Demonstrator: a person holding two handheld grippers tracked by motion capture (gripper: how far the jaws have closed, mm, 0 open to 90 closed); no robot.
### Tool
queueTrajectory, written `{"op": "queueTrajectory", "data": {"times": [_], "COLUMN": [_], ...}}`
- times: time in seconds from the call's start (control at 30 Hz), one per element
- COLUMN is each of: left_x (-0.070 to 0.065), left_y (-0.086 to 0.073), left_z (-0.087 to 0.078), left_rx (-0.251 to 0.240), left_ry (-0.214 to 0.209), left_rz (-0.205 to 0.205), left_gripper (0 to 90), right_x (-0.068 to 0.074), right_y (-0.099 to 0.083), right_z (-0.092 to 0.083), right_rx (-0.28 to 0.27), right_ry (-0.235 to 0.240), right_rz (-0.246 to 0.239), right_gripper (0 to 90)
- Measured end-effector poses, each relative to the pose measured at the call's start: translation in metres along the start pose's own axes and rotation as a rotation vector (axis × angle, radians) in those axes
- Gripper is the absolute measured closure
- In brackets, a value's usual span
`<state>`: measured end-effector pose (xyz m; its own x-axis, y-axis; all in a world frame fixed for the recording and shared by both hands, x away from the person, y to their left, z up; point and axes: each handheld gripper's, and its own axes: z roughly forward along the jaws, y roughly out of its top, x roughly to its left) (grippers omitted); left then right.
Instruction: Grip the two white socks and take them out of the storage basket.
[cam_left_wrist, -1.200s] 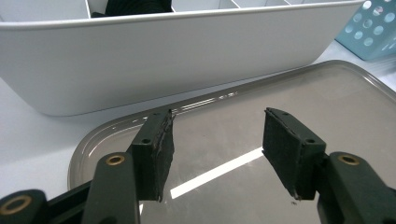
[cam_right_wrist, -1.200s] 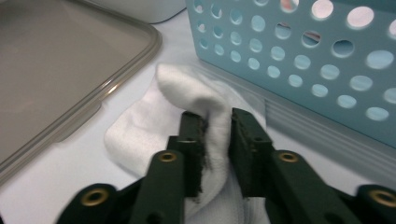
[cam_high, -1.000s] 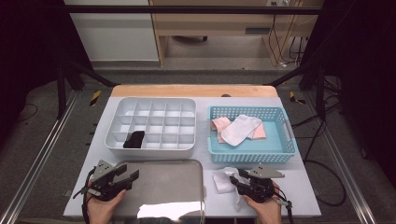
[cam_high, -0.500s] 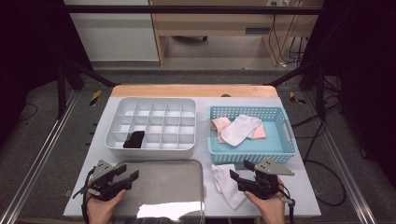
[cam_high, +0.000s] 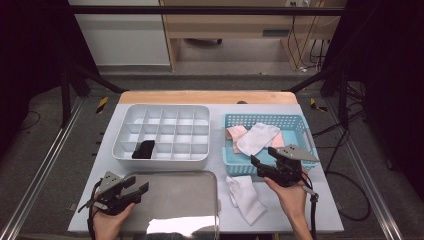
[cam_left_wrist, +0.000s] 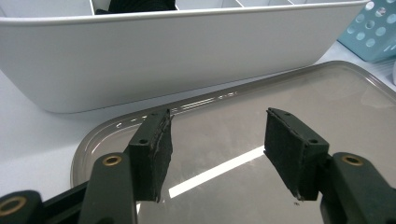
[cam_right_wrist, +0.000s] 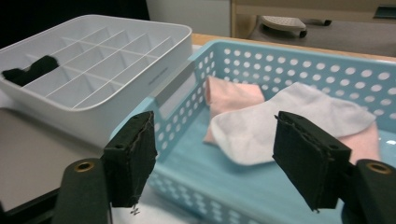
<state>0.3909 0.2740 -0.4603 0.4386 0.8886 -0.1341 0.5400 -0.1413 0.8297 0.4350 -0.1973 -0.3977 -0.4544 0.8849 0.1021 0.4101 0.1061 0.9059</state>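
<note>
The white sock (cam_high: 246, 197) lies flat on the table beside the tray (cam_high: 200, 179), just below the right gripper (cam_high: 263, 167), which hangs over the basket's (cam_high: 233, 167) near rim. One white sock (cam_high: 257, 137) and two pink (cam_high: 234, 133) lie in the basket, one black (cam_high: 144, 149) in the organizer (cam_high: 123, 127). The right jaws have just been opening and stand wide, empty; the left gripper (cam_left_wrist: 216, 149) gapes empty over the tray.

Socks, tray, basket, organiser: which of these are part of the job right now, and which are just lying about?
In the job:
- white sock on the table, just let go
- right tongs, open, over the basket
- socks in basket: white, pink
- tray
- organiser with a black sock

Lying about:
- left tongs, open, idle
- cables on the floor
</note>
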Motion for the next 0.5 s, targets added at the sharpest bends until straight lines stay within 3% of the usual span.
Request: {"op": "queueTrajectory", "data": {"times": [0.5], "left_x": [0.001], "left_y": [0.0], "left_z": [-0.002], "left_rx": [-0.014], "left_ry": [0.013], "left_rz": [-0.006], "left_gripper": [41.3], "right_x": [-0.023], "right_y": [0.056], "right_z": [0.027], "right_rx": [-0.036], "right_ry": [-0.088], "right_rz": [0.025], "right_gripper": [27.3]}}
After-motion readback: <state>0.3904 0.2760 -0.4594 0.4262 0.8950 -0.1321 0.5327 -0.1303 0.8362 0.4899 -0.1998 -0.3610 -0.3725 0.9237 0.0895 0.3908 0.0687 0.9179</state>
